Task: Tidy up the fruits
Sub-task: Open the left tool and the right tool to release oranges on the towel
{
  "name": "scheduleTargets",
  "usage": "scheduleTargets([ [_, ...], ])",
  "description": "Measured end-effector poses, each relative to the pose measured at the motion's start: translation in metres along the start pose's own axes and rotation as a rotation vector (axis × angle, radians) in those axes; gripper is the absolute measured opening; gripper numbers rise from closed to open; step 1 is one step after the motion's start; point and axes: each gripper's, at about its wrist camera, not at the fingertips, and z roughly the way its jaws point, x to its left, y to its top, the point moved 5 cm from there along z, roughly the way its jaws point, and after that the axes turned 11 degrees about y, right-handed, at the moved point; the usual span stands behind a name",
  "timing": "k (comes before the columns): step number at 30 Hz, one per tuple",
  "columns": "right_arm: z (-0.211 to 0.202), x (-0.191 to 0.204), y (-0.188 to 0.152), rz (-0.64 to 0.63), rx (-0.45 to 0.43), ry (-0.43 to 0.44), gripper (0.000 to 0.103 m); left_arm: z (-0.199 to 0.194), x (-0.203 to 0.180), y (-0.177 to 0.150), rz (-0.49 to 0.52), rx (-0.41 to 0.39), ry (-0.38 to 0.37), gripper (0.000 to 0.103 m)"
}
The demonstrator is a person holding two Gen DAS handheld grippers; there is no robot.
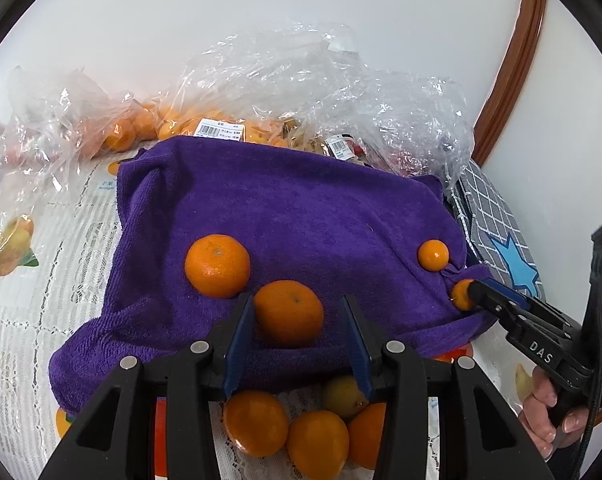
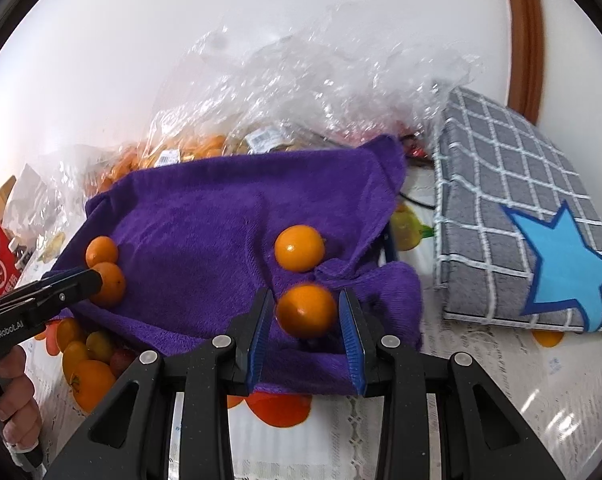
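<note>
four fruits: two mandarins (image 1: 217, 266) (image 1: 289, 313) and two small kumquats (image 1: 433, 255) (image 2: 305, 311) lie on the purple towel (image 1: 285, 208).
left tool (image 1: 299, 334): released, fingers spread round the nearer mandarin, apparently not pinching.
right tool (image 2: 305, 330): spread either side of the nearer kumquat; contact unclear.
doing it well: centre each fruit, clench gently, lift straight, since round fruit probably rolls on soft pile.
tabletop (image 1: 25, 312): lace cloth, loose fruit at the near edge, plastic bags (image 1: 309, 80) behind.
room: white wall, wooden trim, checked star cushion (image 2: 521, 208).

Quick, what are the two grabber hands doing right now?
Left gripper: open, jaws on either side of an orange, gaps on both sides.
Right gripper: open around a small orange, not squeezing it.
</note>
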Motion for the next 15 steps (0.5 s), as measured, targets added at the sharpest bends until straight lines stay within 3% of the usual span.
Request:
scheduleTargets([
  [9,-0.031,0.017,-0.015,0.017,-0.014,-0.007,0.038,-0.017,0.007,0.005,-0.029,-0.047,-0.019,0.047],
  [15,-0.039,0.044,-0.025,0.001,0.008,0.049,0.039,-0.036,0.017,0.001,-0.039,-0.099,-0.023,0.049],
])
